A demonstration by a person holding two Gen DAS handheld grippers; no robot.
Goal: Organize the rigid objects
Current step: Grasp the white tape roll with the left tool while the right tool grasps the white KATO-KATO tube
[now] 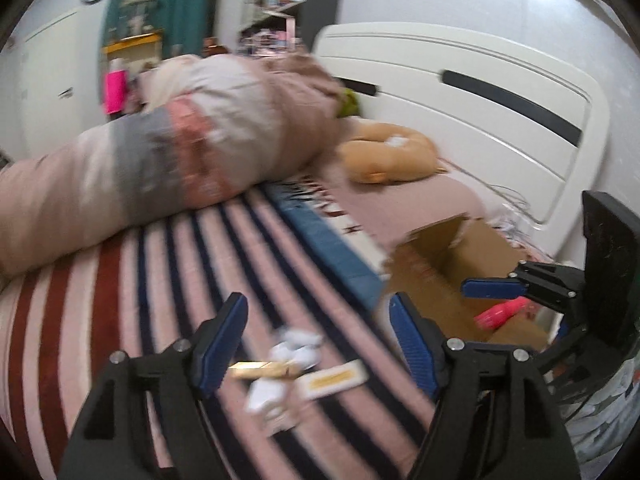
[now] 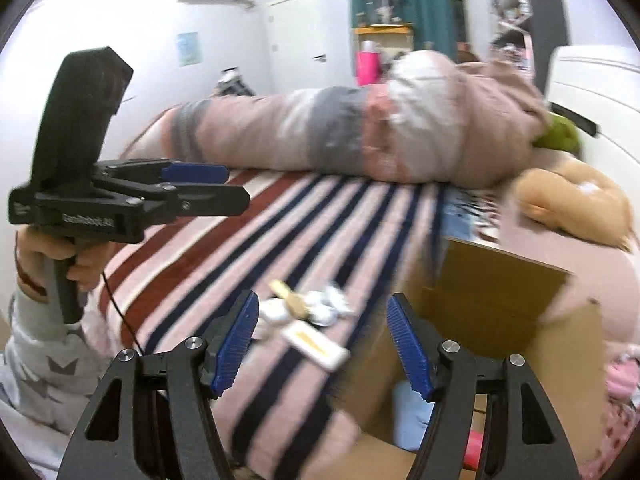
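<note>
Small rigid objects lie on the striped blanket (image 1: 132, 304): a gold clip-like piece (image 1: 264, 369), a white flat case with a yellow label (image 1: 334, 378), and white pieces (image 1: 296, 346). My left gripper (image 1: 318, 344) is open above them, empty. In the right wrist view the same pile (image 2: 308, 310) and the white case (image 2: 316, 346) lie ahead of my right gripper (image 2: 322, 344), which is open and empty. An open cardboard box (image 2: 500, 292) stands at the right, with a pink item (image 1: 502, 314) inside. The left gripper also shows at the left (image 2: 236, 188).
A rolled pink and grey duvet (image 1: 180, 152) lies across the bed. A tan plush toy (image 1: 390, 156) and a green plush (image 2: 560, 136) rest near the white headboard (image 1: 480, 92). The right gripper (image 1: 480, 292) hovers over the box (image 1: 448, 264).
</note>
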